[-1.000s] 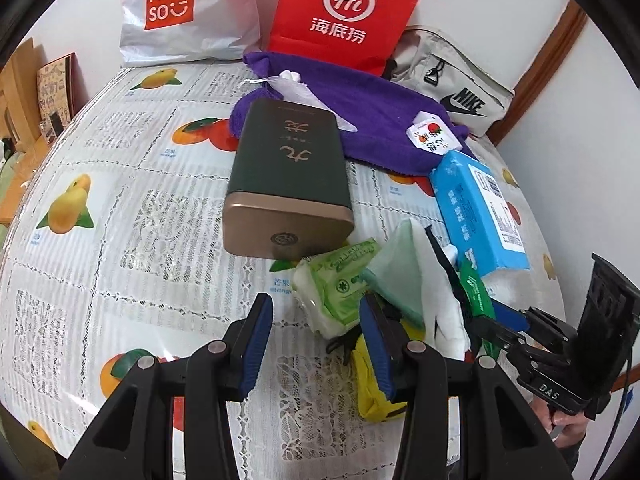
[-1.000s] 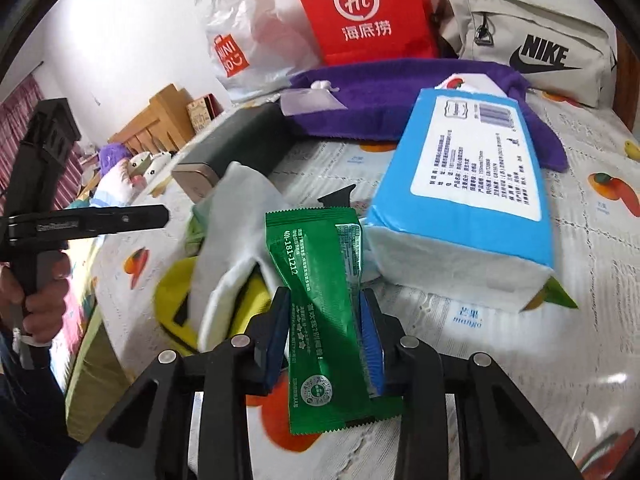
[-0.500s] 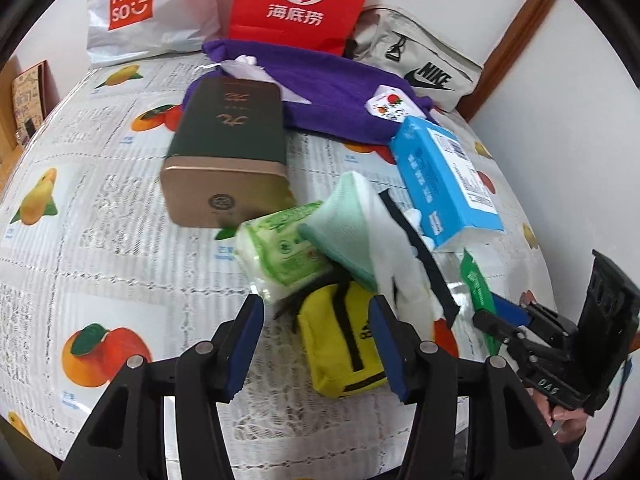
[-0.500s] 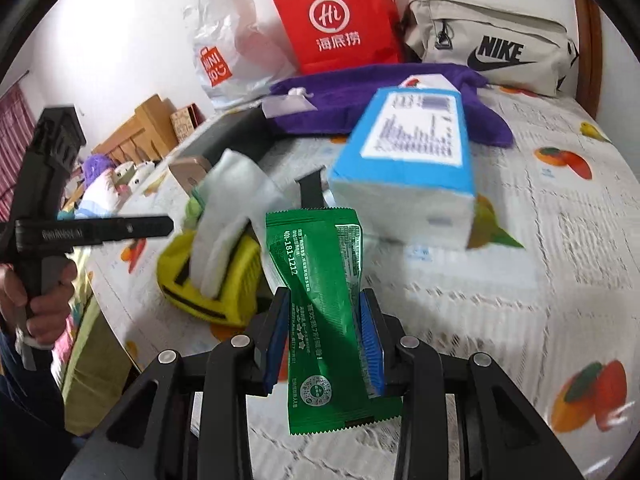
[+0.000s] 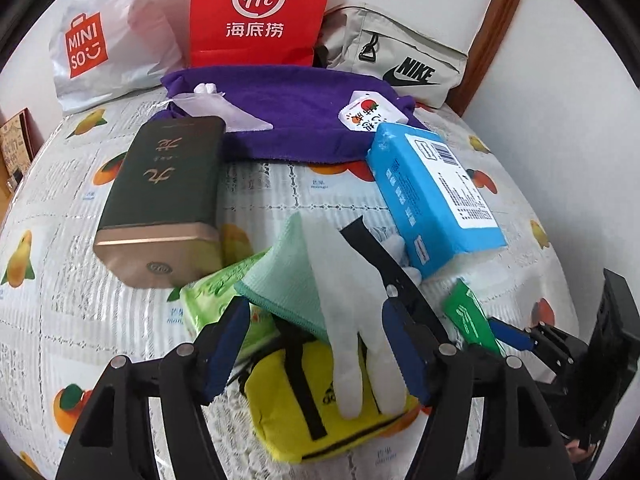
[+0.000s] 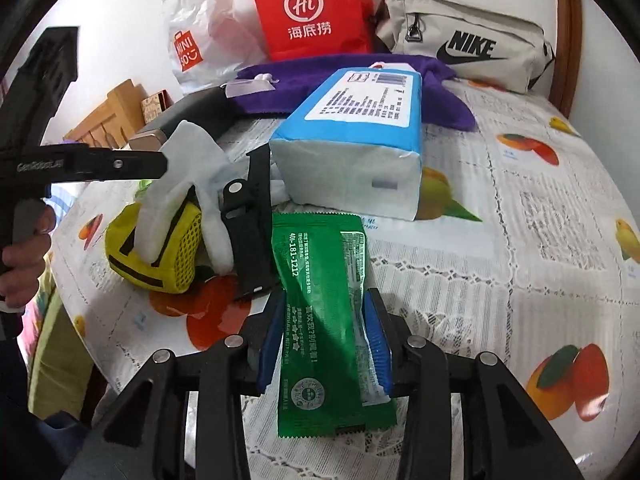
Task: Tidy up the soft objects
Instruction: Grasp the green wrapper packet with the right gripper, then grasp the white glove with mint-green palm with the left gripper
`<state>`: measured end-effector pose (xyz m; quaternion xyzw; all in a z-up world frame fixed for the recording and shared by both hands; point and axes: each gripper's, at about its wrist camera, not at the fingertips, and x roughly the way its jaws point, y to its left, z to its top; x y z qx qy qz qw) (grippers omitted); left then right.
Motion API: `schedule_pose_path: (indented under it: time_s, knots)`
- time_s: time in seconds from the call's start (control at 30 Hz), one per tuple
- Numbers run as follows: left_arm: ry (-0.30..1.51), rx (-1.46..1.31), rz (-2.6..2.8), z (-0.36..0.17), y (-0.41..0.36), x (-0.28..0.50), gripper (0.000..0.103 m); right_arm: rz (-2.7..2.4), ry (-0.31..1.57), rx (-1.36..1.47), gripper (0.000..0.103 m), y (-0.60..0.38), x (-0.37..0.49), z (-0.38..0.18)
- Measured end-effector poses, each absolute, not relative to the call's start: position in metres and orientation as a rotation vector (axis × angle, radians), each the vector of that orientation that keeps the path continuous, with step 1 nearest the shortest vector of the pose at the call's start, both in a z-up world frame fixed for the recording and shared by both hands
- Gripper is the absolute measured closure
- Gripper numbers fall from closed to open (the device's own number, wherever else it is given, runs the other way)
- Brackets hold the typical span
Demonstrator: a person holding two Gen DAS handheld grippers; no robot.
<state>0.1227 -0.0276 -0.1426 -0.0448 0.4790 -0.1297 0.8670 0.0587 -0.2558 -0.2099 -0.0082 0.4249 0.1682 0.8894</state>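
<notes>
Left claw [image 5: 314,344]: jaws apart, just been opening, pads touching nothing; yellow pouch [image 5: 320,408] lies between them, white glove [image 5: 352,304] and mint cloth [image 5: 288,280] draped on it.

Right claw [image 6: 325,348]: jaws just eased wider; green sachet [image 6: 324,320] between the pads, pads against its edges, its far end on the surface [image 6: 520,240].

Blue tissue pack [image 6: 356,136] just beyond the sachet.
</notes>
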Motion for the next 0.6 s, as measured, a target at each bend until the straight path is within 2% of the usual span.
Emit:
schedule_pose_path:
  time_s: [0.23, 0.3, 0.33, 0.4, 0.43, 0.6]
  knots:
    - [0.991, -0.074, -0.218, -0.153, -0.036, 0.131, 0.036, 0.343, 0.851, -0.016, 0.065, -0.257, 0.059, -0.212]
    - [0.974, -0.047, -0.208, -0.154, -0.041, 0.132, 0.048, 0.338, 0.848, -0.036, 0.065, -0.255, 0.059, -0.212]
    - [0.965, -0.046, -0.210, -0.154, -0.042, 0.131, 0.064, 0.335, 0.848, -0.043, 0.065, -0.254, 0.059, -0.211]
    - [0.970, -0.066, -0.235, -0.153, -0.041, 0.131, 0.077, 0.332, 0.851, -0.048, 0.066, -0.253, 0.059, -0.211]
    - [0.965, -0.076, -0.245, -0.152, -0.040, 0.131, 0.090, 0.331, 0.854, -0.044, 0.066, -0.253, 0.059, -0.211]
    - [0.910, -0.144, -0.279, -0.139, -0.025, 0.121, 0.092, 0.315, 0.861, -0.016, 0.068, -0.255, 0.059, -0.209]
